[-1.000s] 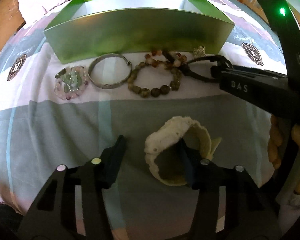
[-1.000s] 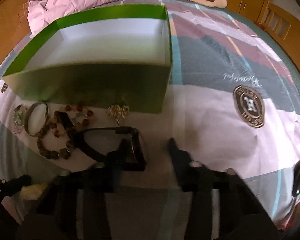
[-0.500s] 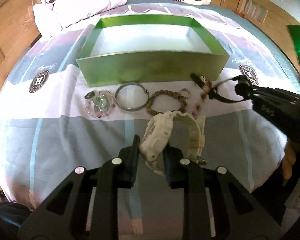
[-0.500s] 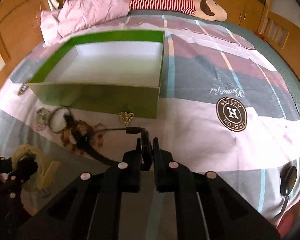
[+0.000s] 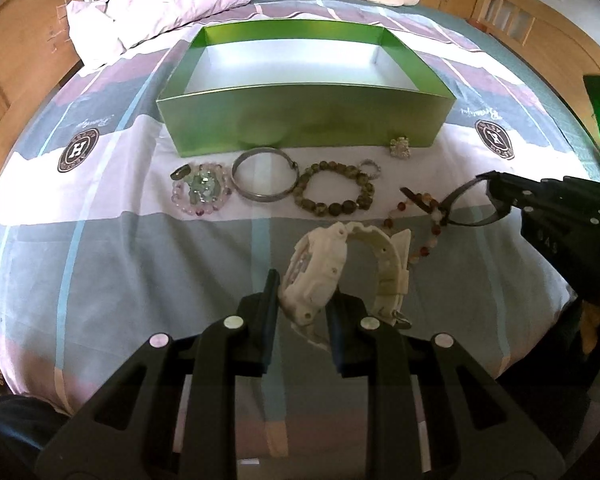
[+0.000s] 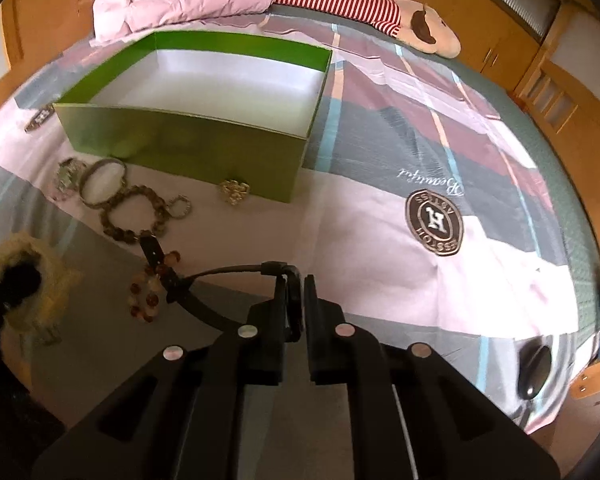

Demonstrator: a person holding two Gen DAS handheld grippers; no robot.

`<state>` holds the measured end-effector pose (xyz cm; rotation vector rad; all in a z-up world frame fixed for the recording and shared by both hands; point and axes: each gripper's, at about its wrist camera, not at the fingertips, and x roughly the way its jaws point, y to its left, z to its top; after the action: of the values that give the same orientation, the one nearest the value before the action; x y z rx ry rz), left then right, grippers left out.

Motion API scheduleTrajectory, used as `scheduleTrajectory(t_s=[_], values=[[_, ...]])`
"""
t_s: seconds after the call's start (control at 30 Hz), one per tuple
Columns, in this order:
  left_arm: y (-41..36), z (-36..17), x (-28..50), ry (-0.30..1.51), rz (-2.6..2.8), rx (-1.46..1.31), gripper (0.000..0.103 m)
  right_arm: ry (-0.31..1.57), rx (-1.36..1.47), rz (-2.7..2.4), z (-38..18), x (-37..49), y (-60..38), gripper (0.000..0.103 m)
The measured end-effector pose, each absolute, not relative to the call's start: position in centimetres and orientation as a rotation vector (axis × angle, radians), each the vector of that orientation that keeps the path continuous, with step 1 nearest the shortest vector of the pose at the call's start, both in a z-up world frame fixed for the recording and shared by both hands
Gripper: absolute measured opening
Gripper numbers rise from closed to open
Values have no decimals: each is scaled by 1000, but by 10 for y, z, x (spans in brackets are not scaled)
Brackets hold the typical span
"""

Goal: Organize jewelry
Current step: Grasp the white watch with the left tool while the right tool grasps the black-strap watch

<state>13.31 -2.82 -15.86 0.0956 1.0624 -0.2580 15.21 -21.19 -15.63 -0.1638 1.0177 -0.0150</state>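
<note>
The left gripper (image 5: 303,307) has its jaws drawn in and clamped on the case of a cream-white watch (image 5: 320,272), one finger on each side of it; they have just been closing and the watch sits between them. The watch's band (image 5: 388,256) loops out to the right beyond the fingers, and it appears lifted off the bed.

The right gripper (image 6: 294,305) has its jaws nearly together, pinching the thin dark body of a black watch (image 6: 294,300); they too have just been closing. Its black strap (image 6: 188,300) curves away to the left and hangs in the air, with an amber bead bracelet (image 6: 148,292) caught on it and dangling.

Past both grippers, on the patterned bedspread (image 5: 100,248), a row lies just in front of the green box (image 5: 300,116): a pale crystal bracelet (image 5: 202,194), a metal bangle (image 5: 265,176), a brown bead bracelet (image 5: 336,194) with a small ring (image 5: 370,168) beside it, and a gold brooch (image 5: 400,147) close against the box's front wall. The box stands open, its white inside bare of jewelry.
</note>
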Motion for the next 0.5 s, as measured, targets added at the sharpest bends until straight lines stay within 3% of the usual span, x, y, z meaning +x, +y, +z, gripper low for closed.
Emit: scheduleTrajectory(t_s=[0.5], values=[[-51,-175,133,1102,-305,129,27,1019,-110,23,-155,157,-204,9]])
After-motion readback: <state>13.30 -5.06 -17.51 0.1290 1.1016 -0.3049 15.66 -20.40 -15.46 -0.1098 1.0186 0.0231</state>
